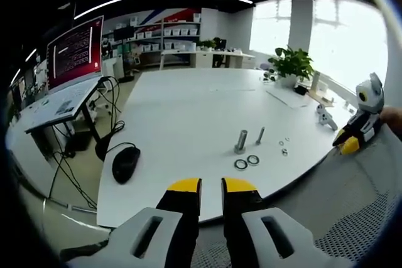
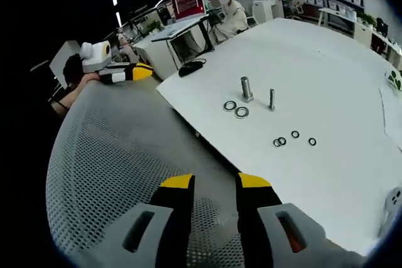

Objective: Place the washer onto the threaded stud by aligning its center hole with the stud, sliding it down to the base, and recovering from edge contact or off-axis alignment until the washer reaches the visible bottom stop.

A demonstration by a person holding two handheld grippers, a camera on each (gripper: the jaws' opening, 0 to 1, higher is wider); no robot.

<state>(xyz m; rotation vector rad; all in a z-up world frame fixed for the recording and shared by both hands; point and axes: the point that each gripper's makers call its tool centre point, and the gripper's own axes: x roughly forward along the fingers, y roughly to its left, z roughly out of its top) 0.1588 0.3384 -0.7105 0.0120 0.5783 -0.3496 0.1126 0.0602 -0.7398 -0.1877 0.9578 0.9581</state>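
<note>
Two studs (image 2: 246, 89) upright on the table (image 2: 326, 67); two large washers (image 2: 236, 109) beside the thicker stud, four small washers (image 2: 294, 139) near the thinner. Left gripper (image 1: 211, 184) and right gripper (image 2: 215, 181) jaws slightly apart, empty.

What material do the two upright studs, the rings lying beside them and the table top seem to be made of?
The two grey upright studs look like bare metal, with a dull silvery sheen. The two larger dark-rimmed rings are probably metal washers; too small to be sure. The white table top looks like smooth matte laminate or painted board, plain, with only soft reflections.
</note>
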